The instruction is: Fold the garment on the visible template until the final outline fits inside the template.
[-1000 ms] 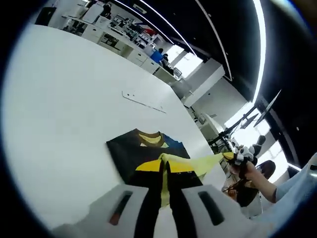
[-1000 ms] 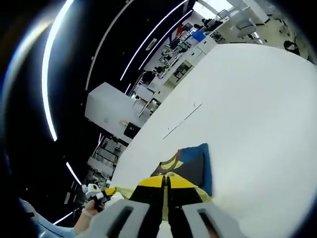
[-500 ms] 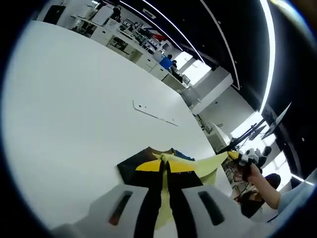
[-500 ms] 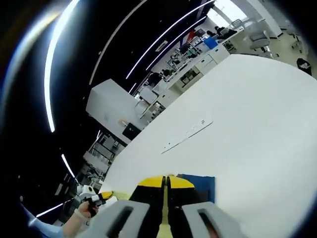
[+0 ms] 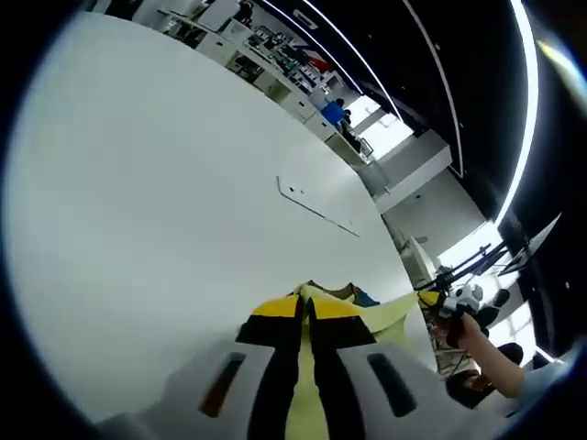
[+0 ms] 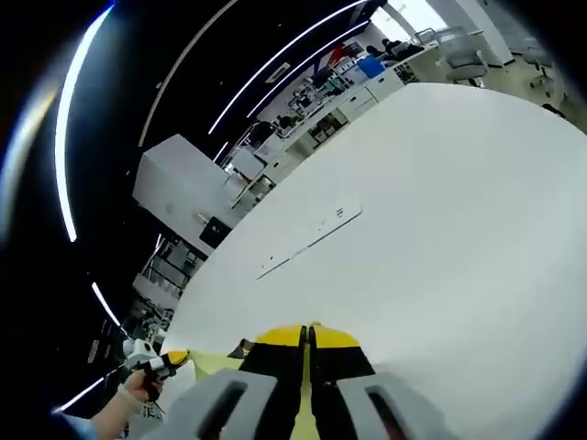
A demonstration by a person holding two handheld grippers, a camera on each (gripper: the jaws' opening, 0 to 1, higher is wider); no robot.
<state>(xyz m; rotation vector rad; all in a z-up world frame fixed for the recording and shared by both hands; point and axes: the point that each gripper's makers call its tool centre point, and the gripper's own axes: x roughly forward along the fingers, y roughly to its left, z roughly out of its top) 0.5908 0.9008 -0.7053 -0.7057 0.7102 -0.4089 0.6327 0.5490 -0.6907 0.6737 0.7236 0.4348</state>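
Left gripper view. The left gripper (image 5: pixel 305 307) rises from the lower edge on two pale, matte plastic arms with dark inlays, ending in black tips capped with yellow. The jaws are clenched on the garment (image 5: pixel 381 312), a thin, soft, pale yellow fabric that emerges between them and runs down the narrow gap. From the tips the cloth stretches as a taut, flat band to the right, where the right gripper (image 5: pixel 438 299) pinches its far corner; a hand (image 5: pixel 466 325) grips that tool's white handle. Just past the yellow caps a small dark patch with a blue edge (image 5: pixel 358 295) peeks out; whether it is more of the garment or the template cannot be told. Beyond lies the surface (image 5: pixel 156 183), broad, smooth, white and uniformly matte, bearing a thin pale strip (image 5: pixel 318 203) well away from the cloth.

Right gripper view. The right gripper (image 6: pixel 306 332) has the same pale arms and yellow-capped black tips, likewise closed on the yellow fabric, which extends left as a creased band to the left gripper (image 6: pixel 170 358), held in a hand (image 6: pixel 133 390). The white surface carries the strip here too, as a long, narrow line. Behind it stand a white block-shaped cabinet (image 6: pixel 179 188) and linear ceiling lights (image 6: pixel 275 60).
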